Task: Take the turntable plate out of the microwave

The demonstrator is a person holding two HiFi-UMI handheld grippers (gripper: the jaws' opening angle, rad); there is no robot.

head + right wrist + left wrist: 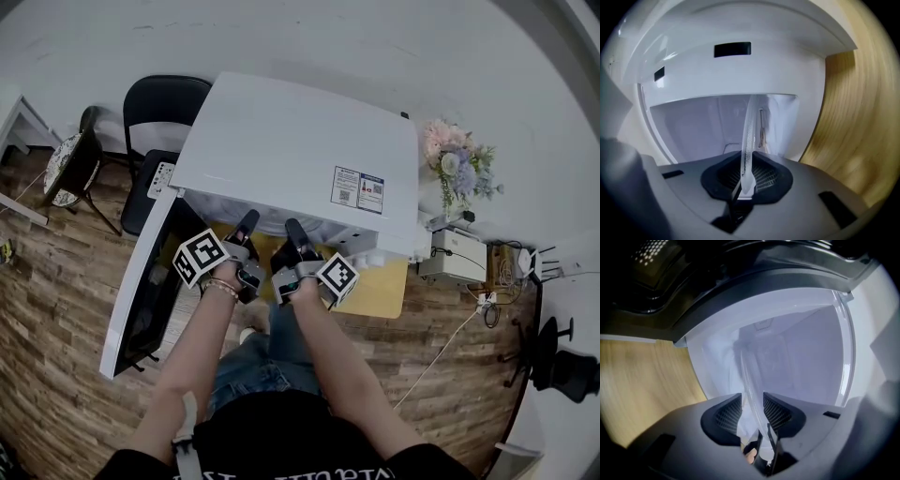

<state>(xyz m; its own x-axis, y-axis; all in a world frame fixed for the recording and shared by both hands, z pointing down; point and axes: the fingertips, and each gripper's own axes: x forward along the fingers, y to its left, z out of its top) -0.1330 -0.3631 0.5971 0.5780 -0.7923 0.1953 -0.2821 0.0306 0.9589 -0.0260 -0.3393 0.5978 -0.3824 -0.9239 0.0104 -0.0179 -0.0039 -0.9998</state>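
Turntable plate (749, 136) in microwave (291, 150); right gripper (747, 176) jaws pinching it, left gripper (752, 411) jaws spread.

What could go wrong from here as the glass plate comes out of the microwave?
1. Only the right tool is clamped on the turntable plate. The pads of the left tool stand clear of the rim, so the glass may pivot or slip out.
2. The grip is on the thin rim alone, and smooth glass could slide.
3. Both tools work inside the microwave, so the plate might knock its frame or the open door.
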